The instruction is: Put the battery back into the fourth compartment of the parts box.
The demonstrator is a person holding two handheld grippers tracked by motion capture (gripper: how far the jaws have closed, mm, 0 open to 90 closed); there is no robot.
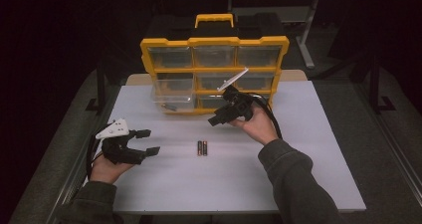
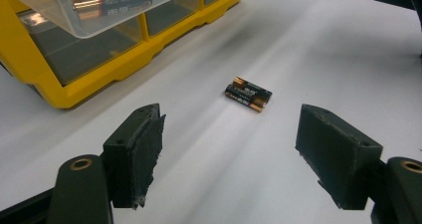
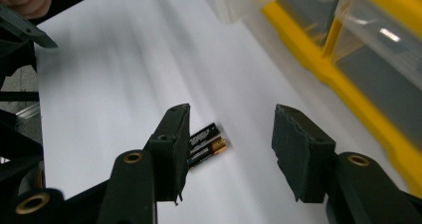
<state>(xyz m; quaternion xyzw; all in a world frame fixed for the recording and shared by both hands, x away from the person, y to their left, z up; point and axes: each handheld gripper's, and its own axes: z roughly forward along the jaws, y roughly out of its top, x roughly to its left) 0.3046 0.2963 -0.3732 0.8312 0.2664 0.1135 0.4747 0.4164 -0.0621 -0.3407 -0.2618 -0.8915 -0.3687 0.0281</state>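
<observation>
Two AA batteries lie side by side on the white table, also seen as batteries ahead of my left jaws and batteries partly behind my right gripper's left jaw. My left gripper rests low at the table's left, open and empty, its jaws pointing toward the batteries; in its own view the left gripper is spread wide. My right gripper is held above the table in front of the organizer, tilted down-left; the right gripper is open with nothing between its jaws.
A yellow organizer with clear drawers stands at the back of the table. Its lower-left drawer is pulled out, and a battery lies in it. A cable trails from each gripper.
</observation>
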